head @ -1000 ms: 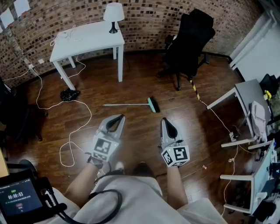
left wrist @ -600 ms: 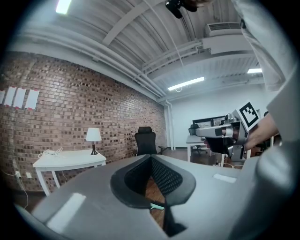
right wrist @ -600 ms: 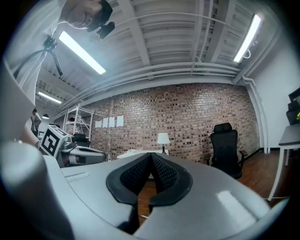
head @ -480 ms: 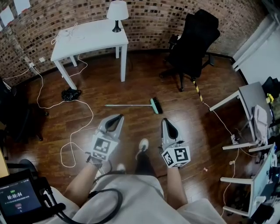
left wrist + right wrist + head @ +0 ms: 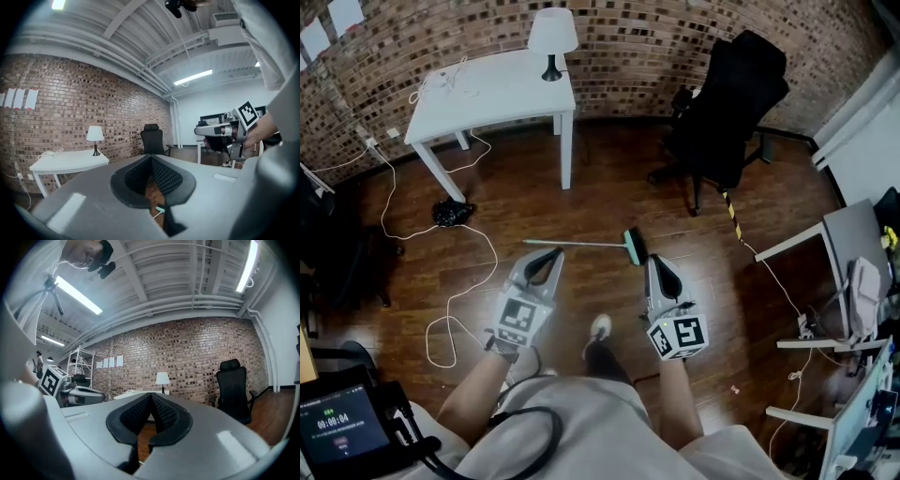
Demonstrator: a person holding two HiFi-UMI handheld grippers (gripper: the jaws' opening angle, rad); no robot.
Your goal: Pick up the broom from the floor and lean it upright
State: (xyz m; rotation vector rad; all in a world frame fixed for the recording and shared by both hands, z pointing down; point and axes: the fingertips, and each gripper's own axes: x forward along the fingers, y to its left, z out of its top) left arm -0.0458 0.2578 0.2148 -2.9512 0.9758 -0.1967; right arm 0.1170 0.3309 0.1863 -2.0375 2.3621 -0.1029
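Screen: a small device [image 5: 339,424] with a lit display sat nearest the person, at the lower left of the head view.
Shoe: a pale shoe [image 5: 599,326] stood on the wood floor [image 5: 609,192], between the two forearms.
Left gripper [image 5: 551,253]: held out about level above the floor, jaws closed tip to tip with nothing between them.
Right gripper [image 5: 653,259]: alongside the left one and apart from it, jaws also pressed together and empty.
Broom [image 5: 581,244]: lay flat on the floor just beyond both gripper tips. Its handle ran to the left and its teal head lay to the right, nearer the right gripper. Neither gripper touched it.
Cable [image 5: 492,248]: a white cord looped across the floor, left of the left gripper.
Table [image 5: 487,89]: white, beyond the broom, close to the brick wall [image 5: 628,28].
Lamp [image 5: 553,33]: white shade on a dark stem, upright on the table's far right corner.
Chair [image 5: 727,94]: black office chair, right of the table, near the wall.
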